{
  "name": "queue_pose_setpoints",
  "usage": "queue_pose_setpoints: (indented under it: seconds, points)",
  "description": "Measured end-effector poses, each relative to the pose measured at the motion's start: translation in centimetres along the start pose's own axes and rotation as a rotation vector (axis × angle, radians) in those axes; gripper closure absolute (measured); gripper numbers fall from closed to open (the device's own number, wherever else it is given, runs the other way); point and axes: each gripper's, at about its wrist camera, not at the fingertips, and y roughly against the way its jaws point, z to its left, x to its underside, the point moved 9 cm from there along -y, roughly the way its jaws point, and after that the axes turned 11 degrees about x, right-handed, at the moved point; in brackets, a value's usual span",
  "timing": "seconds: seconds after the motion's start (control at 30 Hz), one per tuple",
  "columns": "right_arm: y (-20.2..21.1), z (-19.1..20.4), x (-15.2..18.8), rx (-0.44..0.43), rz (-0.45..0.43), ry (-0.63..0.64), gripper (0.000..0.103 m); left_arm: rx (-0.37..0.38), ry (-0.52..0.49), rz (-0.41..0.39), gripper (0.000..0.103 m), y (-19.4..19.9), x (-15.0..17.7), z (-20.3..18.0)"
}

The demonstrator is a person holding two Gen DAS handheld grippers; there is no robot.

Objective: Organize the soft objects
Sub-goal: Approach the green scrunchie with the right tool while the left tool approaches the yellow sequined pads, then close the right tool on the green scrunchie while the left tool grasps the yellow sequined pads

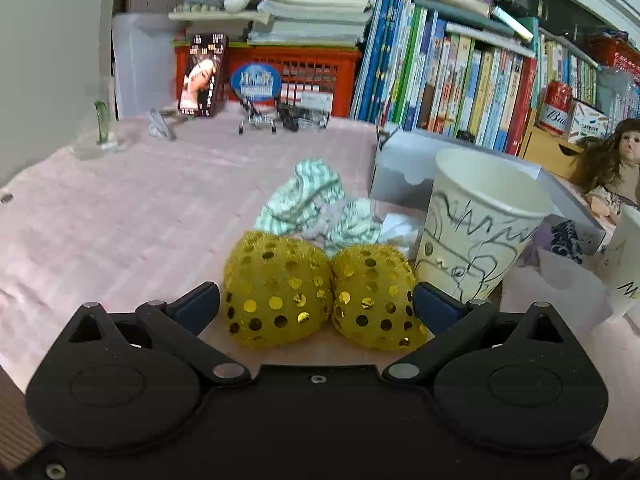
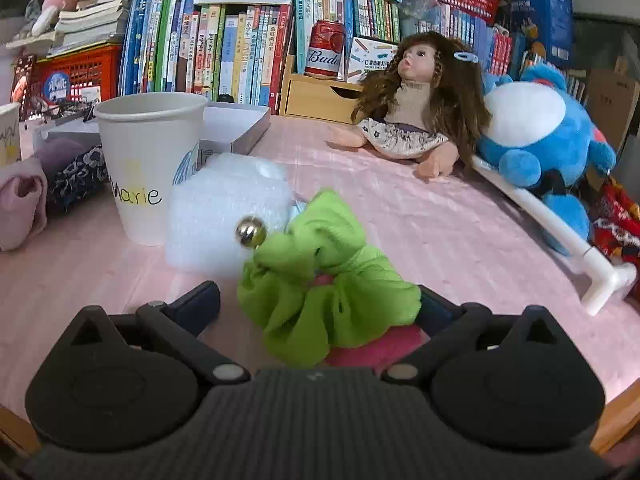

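The left gripper (image 1: 316,300) is spread wide over the pink tablecloth (image 1: 140,220), and sitting right between its blue-padded fingers (image 1: 196,308) are two yellow sequinned balls (image 1: 276,288), side by side and touching each other. The pads look to be just at the balls' outer flanks; whether they press in, I cannot tell. Just behind the balls lies a crumpled green-striped cloth (image 1: 308,200), and to their right stands a paper cup with a black doodle (image 1: 476,232) (a grey box (image 1: 400,168) sits behind it).

Over on the other side, the right gripper (image 2: 320,304) is also spread wide, with a bright green ruffled cloth (image 2: 320,280) bunched between its fingers, on top of something pink (image 2: 372,352). A shiny metal ball (image 2: 250,232) pokes up at the cloth's left edge, touching it, in front of a wad of bubble wrap (image 2: 220,208). A white cup marked "Marie" (image 2: 148,168) stands left of that. Well beyond, a long-haired doll (image 2: 416,108) leans against a blue plush toy (image 2: 536,132).
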Motion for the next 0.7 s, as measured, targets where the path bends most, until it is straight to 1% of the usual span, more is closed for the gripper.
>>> queue_pose_setpoints:
  seconds: [0.07,0.13,0.23,0.27,0.37,0.4,0.47,0.53,0.57,0.67,0.7]
  points:
    - [0.2,-0.2,0.0,-0.014,0.007,-0.015,0.001,0.016,0.041,0.018,0.0,0.3,0.3,0.0]
    - [0.7,-0.5,0.0,-0.033,0.002,-0.022,0.001,0.05,0.05,0.02,0.0,1.3,0.4,-0.2]
    - [1.3,-1.1,0.1,-0.05,0.001,-0.04,0.004,0.085,0.061,-0.005,0.001,3.5,0.3,0.3]
    - [1.5,-1.3,0.1,-0.053,0.001,-0.048,0.006,0.097,0.078,-0.015,0.003,4.1,0.1,0.5]
    - [2.2,-1.8,-0.1,-0.056,-0.017,-0.072,0.009,0.127,0.141,-0.046,0.011,5.7,-0.5,1.8]
    - [2.5,-1.9,-0.2,-0.053,-0.026,-0.072,0.012,0.125,0.158,-0.058,0.016,5.9,-0.8,2.2]
    - [2.8,-1.9,-0.3,-0.04,-0.04,-0.066,0.017,0.097,0.194,-0.082,0.022,6.0,-1.1,3.3]
    - [2.9,-1.8,-0.3,-0.029,-0.05,-0.057,0.019,0.078,0.262,-0.078,0.027,5.6,-1.1,4.4]
    - [2.9,-1.7,-0.4,-0.024,-0.054,-0.053,0.02,0.088,0.321,-0.075,0.03,5.2,-1.0,5.0]
    - [2.9,-1.4,-0.3,-0.007,-0.063,-0.051,0.02,0.117,0.513,-0.063,0.031,3.7,-0.5,6.5]
    - [2.8,-1.4,-0.3,-0.001,-0.065,-0.048,0.02,0.124,0.549,-0.078,0.031,3.4,-0.6,6.8]
